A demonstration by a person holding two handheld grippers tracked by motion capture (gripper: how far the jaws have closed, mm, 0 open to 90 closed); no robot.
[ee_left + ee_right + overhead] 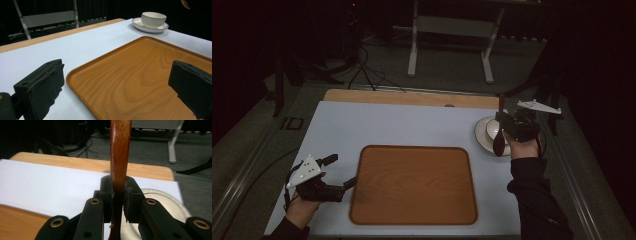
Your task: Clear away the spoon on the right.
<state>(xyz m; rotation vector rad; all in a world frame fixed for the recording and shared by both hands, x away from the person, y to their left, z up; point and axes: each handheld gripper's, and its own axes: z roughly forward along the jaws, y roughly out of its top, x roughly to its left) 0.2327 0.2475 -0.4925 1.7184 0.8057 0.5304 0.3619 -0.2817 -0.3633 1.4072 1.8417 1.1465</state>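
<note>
My right gripper (pixel 503 123) is shut on a dark wooden spoon (pixel 498 142), which stands nearly upright over a white bowl (pixel 491 129) on a white saucer (pixel 481 136) at the table's right. In the right gripper view the pads clamp the spoon's handle (pixel 120 150), with the saucer (pixel 170 202) below. My left gripper (pixel 344 169) rests at the lower left, open and holding nothing, its jaws beside the left edge of a wooden tray (pixel 412 185). The left gripper view looks across the tray (pixel 140 75) to the bowl (pixel 153 20).
The tray lies on a white mat (pixel 377 125) over a wooden tabletop (pixel 412 97). Behind the table, on the floor, stand a metal frame (pixel 451 26) and cables (pixel 367 75). A person's dark sleeve (pixel 534 200) comes in at the lower right.
</note>
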